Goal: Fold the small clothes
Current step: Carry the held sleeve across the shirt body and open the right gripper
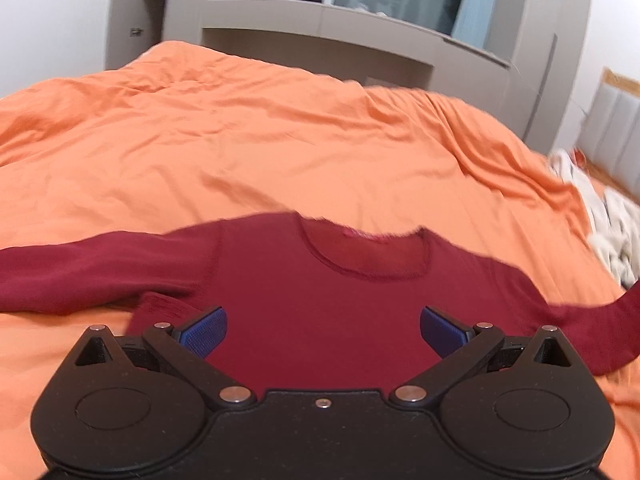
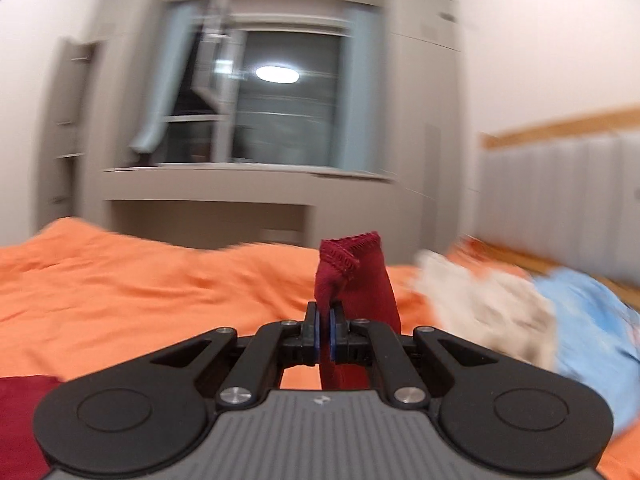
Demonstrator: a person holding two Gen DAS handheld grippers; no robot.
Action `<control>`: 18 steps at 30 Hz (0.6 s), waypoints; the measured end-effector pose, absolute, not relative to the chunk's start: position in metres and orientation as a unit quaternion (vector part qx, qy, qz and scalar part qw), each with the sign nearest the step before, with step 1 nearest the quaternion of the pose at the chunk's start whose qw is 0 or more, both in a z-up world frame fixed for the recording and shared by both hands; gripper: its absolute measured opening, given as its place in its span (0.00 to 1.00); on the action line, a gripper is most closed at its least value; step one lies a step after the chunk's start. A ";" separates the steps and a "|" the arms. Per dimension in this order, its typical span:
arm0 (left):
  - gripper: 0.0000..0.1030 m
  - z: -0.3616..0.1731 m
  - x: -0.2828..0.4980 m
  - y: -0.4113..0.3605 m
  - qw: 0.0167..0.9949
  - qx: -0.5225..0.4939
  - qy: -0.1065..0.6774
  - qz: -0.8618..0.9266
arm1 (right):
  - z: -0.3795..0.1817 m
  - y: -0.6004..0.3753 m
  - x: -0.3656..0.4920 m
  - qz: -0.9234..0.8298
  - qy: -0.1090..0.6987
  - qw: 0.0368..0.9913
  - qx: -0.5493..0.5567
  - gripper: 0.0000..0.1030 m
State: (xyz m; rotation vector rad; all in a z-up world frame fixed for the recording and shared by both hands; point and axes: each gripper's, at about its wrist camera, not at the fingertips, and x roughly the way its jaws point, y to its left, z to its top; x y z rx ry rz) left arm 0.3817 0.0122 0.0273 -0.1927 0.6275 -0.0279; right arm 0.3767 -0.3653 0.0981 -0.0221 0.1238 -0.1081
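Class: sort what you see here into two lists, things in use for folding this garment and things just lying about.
In use:
dark red long-sleeved top
its sleeve cuff
right gripper
left gripper

Lying about:
cream clothes pile
light blue garment
orange bedcover

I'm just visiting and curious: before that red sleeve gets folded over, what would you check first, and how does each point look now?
1. Right gripper shut on the sleeve: ok.
2. Left gripper open, holding nothing: ok.
3. Red top lying flat on the orange bedspread: ok.
4. Other sleeve spread out: ok.
5. White clothes apart from the top: ok.
6. Hem of the top straight: cannot tell, hidden.
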 end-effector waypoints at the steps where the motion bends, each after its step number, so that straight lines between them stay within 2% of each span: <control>1: 1.00 0.030 0.381 0.019 0.947 -0.103 0.304 -0.008 | 0.102 -0.346 0.381 -0.032 0.060 0.998 -0.017 0.05; 8: 1.00 0.054 0.375 0.071 0.949 -0.161 0.267 0.048 | 0.096 -0.209 0.400 0.108 0.078 0.989 -0.067 0.05; 18: 1.00 0.064 0.370 0.125 0.939 -0.217 0.249 0.099 | -0.006 -0.072 0.394 0.224 0.211 0.935 -0.175 0.05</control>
